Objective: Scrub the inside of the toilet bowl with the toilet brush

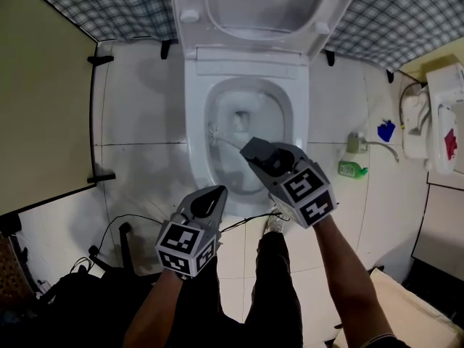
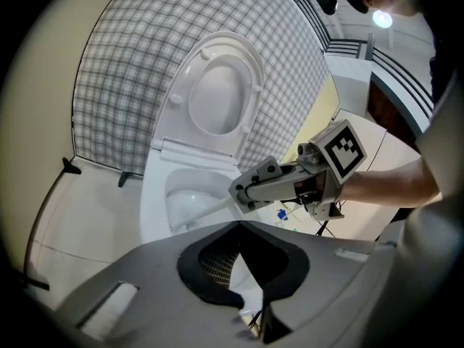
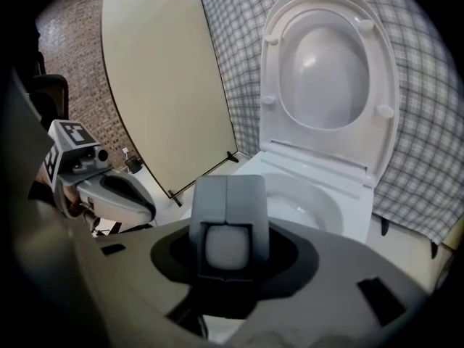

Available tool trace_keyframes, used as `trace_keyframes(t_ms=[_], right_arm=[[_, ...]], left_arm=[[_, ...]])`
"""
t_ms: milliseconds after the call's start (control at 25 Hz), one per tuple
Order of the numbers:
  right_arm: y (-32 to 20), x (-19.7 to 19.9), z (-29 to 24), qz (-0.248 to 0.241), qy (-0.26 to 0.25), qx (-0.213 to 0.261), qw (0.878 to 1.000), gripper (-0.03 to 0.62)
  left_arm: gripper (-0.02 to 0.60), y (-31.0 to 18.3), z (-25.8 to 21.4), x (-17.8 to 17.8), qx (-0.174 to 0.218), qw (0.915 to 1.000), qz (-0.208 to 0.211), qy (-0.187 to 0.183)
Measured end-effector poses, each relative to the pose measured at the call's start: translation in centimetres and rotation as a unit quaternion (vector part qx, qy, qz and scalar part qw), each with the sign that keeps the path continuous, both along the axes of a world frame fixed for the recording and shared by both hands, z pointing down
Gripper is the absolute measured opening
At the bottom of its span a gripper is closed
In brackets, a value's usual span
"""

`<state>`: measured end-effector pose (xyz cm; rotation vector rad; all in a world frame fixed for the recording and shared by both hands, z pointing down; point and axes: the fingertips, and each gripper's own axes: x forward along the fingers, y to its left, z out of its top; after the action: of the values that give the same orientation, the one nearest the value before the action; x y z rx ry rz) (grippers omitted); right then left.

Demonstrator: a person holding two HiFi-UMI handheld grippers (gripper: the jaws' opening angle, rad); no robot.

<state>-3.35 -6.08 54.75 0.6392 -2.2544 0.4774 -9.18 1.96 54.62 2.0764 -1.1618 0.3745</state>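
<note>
We are looking down into a small toilet stall with a pale tiled floor (image 1: 138, 122), a checked wall (image 1: 109, 6) across the top of the frame and a cream panel (image 1: 43, 100) closing off the left side. The toilet sits at top centre. Its lid (image 1: 261, 2) is tipped up against the wall, which leaves the bowl (image 1: 197, 114) open for us to work in.

The right gripper (image 1: 252, 151) reaches in from the lower right and hangs over the near rim, pointing down and to the left. Its jaws are clenched on the grip end of the toilet brush (image 1: 228, 143). In the right gripper view that end fills the space between them. The thin pale handle runs from the gripper up and left across the bowl, and the bristle head rests at the bowl's left inner wall, just under the rim. We judge the slant is there to press the bristles sideways against the porcelain while keeping the gripper itself clear of the water. The left gripper view shows the same handle (image 2: 214, 207) dipping into the bowl.

The left gripper (image 1: 212, 198) is held below the bowl's front edge, near centre frame and apart from the toilet. Its jaws are drawn together at the tips with nothing between them. We take it to be parked out of the brush's way, since one hand is enough for the scrubbing.
</note>
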Motion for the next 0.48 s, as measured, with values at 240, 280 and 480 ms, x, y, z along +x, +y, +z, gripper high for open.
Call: trace_keyframes(t_ms=[240,280,480], right_arm=[[4.3,1.8,-0.1,-0.039,-0.003,-0.045,0.998,0.186],[5.0,2.2,-0.2,-0.043,-0.004,-0.053,0.998,0.186],[7.9,4.2,-0.4,-0.062,0.008,-0.076,0.995,0.186]], left_arm=[[0.009,0.3,-0.2,0.7,0.001,1.0,0.002,-0.003],[0.009,0.4,-0.2,0.8,0.0,1.0,0.004,-0.004],[0.009,0.9,-0.3,1.3,0.0,1.0,0.007,-0.005]])
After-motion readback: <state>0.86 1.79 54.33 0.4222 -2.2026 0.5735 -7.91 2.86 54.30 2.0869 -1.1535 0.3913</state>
